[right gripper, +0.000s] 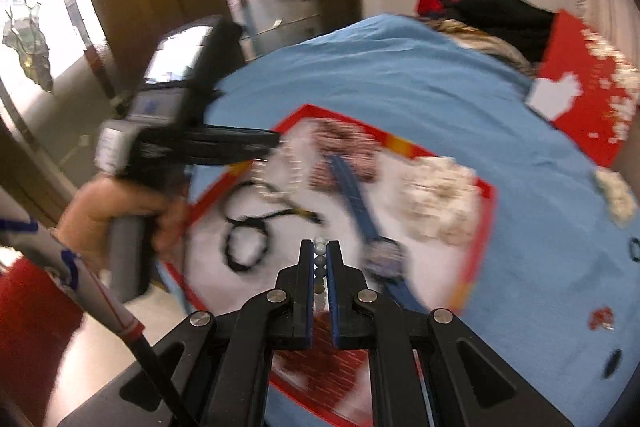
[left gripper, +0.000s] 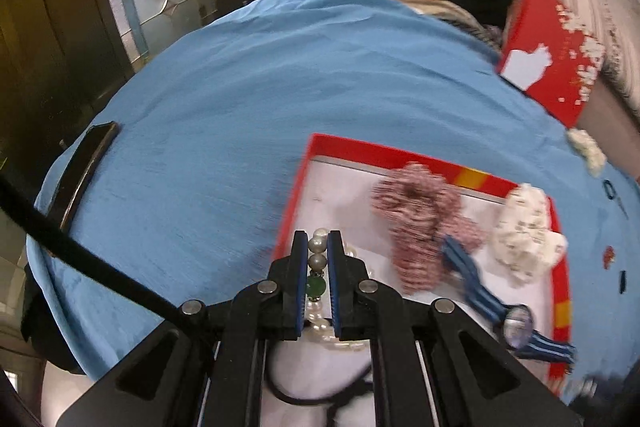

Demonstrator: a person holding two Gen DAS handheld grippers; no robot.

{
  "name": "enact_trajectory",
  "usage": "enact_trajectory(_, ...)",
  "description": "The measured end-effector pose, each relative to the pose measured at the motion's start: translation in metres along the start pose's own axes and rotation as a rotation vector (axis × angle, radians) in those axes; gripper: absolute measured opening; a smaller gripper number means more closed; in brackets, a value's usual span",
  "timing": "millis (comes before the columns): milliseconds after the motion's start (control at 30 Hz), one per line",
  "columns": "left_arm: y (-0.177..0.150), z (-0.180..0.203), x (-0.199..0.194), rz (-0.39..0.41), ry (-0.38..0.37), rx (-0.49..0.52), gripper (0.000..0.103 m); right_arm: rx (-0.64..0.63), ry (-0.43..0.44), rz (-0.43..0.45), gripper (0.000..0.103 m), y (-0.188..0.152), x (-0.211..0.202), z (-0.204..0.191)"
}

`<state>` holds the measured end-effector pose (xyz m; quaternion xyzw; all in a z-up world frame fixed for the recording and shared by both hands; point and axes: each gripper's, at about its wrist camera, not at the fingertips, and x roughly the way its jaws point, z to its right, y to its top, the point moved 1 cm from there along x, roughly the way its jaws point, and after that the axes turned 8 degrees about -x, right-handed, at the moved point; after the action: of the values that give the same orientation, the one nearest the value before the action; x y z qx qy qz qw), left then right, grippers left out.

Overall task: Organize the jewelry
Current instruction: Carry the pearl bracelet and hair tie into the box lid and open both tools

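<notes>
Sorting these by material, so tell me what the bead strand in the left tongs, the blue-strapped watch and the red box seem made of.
Bead strand: glossy white and grey beads, pearl or imitation, plus one green glassy or stone-like bead. Watch: striped blue strap, probably woven fabric, though blurred; shiny clear-faced case, likely metal and glass. Red box: thin, flat walls with white inside, apparently printed cardboard.

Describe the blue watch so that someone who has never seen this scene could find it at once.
Find the red-rimmed box with a white floor on the blue cloth. Inside, beside the pink woolly bundle, lies the blue watch. It alone has a striped blue strap and a round glass face.
</notes>
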<state>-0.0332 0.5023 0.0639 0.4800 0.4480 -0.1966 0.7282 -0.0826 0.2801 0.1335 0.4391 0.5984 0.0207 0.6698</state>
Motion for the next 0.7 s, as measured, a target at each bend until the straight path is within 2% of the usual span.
enact_trajectory(100, 0.003, -0.004, 0.007, -0.009, -0.021, 0.008, 0.009, 0.034, 0.089, -0.003, 0.007, 0.012, 0.021, -0.012)
enact_trajectory(200, 0.005, -0.002, 0.006, 0.004, -0.035, 0.033, 0.009, 0.075, 0.124, -0.041, 0.007, 0.013, 0.048, -0.012)
enact_trajectory(300, 0.005, -0.004, 0.000, 0.018, -0.071, 0.020, 0.009, 0.114, 0.119, -0.108, 0.007, 0.002, 0.075, -0.001)
enact_trajectory(433, 0.006, -0.010, -0.012, 0.042, -0.111, -0.011, 0.012, 0.148, 0.070, -0.145, 0.007, -0.015, 0.084, 0.015)
enact_trajectory(500, 0.004, -0.013, -0.020, 0.059, -0.125, -0.031, 0.022, 0.152, 0.052, -0.144, 0.008, -0.018, 0.082, 0.019)
enact_trajectory(533, 0.003, -0.014, -0.024, 0.067, -0.127, -0.037, 0.024, 0.149, 0.046, -0.143, 0.009, -0.019, 0.080, 0.020)
enact_trajectory(600, -0.003, -0.015, -0.035, 0.084, -0.135, -0.047, 0.028, 0.139, 0.026, -0.131, 0.020, -0.019, 0.074, 0.019)
enact_trajectory(633, -0.007, -0.014, -0.040, 0.092, -0.128, -0.046, 0.029, 0.136, 0.017, -0.120, 0.029, -0.019, 0.069, 0.019)
enact_trajectory(700, -0.015, -0.010, -0.052, 0.109, -0.107, -0.033, 0.033, 0.133, 0.010, -0.099, 0.033, -0.018, 0.059, 0.018)
